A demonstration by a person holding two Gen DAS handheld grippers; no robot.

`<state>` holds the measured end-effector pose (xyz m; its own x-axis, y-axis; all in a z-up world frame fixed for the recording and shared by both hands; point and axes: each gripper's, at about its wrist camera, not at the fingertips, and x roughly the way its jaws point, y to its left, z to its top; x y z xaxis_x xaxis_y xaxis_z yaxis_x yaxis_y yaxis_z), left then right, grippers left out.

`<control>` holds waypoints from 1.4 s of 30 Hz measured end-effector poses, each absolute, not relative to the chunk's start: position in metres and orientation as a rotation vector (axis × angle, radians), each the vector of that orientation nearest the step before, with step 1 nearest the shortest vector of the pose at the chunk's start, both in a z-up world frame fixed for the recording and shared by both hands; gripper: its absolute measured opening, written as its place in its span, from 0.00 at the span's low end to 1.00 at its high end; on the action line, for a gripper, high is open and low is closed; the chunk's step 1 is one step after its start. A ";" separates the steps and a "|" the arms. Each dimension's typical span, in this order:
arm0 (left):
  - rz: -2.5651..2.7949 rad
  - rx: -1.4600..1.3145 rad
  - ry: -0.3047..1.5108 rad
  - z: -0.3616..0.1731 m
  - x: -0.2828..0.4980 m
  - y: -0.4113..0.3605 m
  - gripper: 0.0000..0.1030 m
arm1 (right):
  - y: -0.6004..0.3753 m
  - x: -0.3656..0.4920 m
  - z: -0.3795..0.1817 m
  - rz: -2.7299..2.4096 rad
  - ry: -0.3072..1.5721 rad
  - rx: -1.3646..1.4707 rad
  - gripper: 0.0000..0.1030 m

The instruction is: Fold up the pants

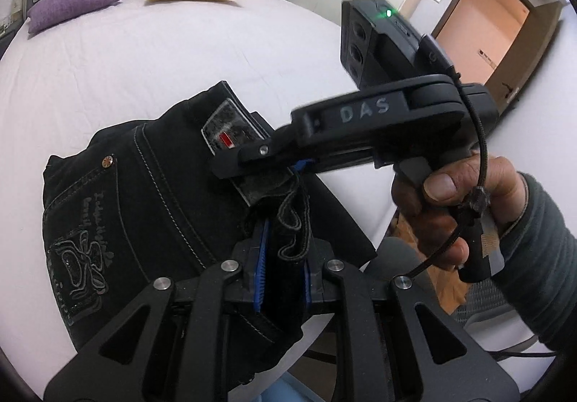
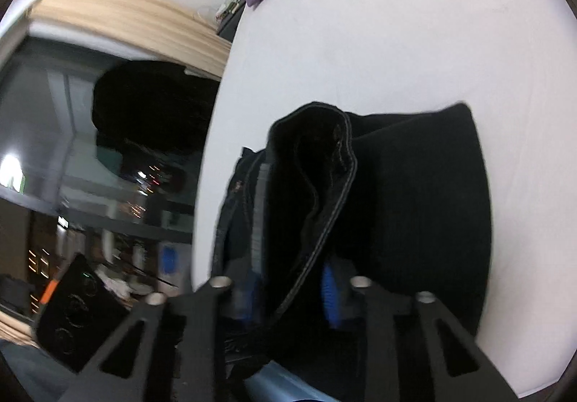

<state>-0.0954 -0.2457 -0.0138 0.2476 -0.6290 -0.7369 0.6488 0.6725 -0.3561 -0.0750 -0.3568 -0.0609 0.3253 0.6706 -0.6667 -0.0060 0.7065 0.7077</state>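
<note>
While both tongs pinch cloth, the black pants lie bunched at the near edge of the bed. The left gripper clamps a hem fold between its blue pads; the right gripper nips the waistband edge just beyond, crossing above. The pants' bulk lies ahead and leftward, so the left hand seems nearer it.

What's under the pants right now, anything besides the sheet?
Only the white bed sheet shows around the black pants, which both the left gripper and right gripper clamp. Whatever lies directly beneath the bundle is covered.
</note>
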 end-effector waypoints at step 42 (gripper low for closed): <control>-0.970 -0.117 1.111 -0.041 -0.112 -0.274 0.61 | -0.454 -0.110 -0.091 0.447 1.081 0.788 0.37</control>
<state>-0.1123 -0.2743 -0.0406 0.0966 -0.7071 -0.7005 0.5990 0.6034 -0.5265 -0.1096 -0.4543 -0.0915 0.4222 0.6729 -0.6074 0.0467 0.6530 0.7559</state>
